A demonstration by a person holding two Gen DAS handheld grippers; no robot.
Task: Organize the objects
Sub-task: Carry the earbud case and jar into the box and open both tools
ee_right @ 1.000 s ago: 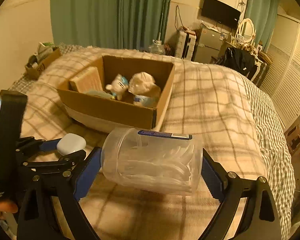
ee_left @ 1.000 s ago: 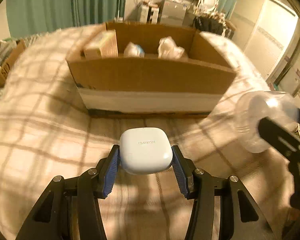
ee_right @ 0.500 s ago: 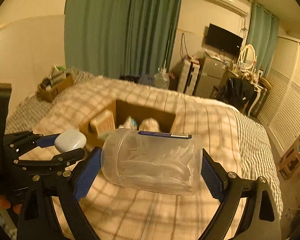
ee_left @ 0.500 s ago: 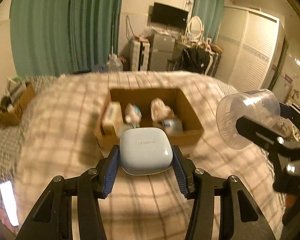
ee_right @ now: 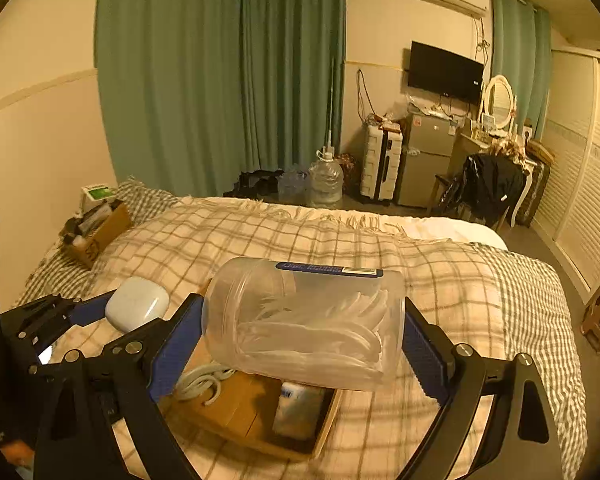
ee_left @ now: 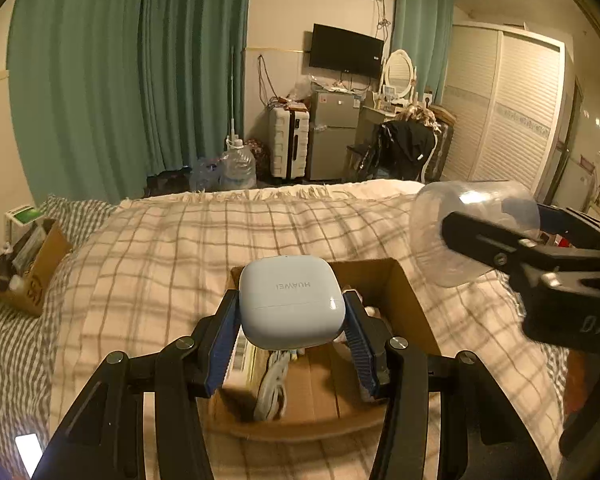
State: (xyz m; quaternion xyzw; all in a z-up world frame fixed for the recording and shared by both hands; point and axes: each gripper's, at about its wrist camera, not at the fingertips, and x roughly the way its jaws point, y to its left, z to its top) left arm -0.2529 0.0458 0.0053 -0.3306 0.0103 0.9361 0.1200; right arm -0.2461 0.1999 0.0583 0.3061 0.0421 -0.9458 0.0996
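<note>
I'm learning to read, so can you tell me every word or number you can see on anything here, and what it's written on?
"HUAWEI", upside down, on the pale blue rounded earbud case held in the left tongs.
"DAS", cut off at the picture's edge, on the black body of the right tongs.
Dark blue label strip on the clear plastic jar: too blurred to read.
Dark print on the small brown cardboard box at the bed's left edge: too blurred to read.

- My left gripper (ee_left: 291,322) was clamped on the earbud case (ee_left: 290,307), fingers (ee_left: 222,340) pressing its sides, held aloft.
- My right gripper (ee_right: 302,334) gripped the clear jar (ee_right: 304,320) sideways, level beside the left.
</note>
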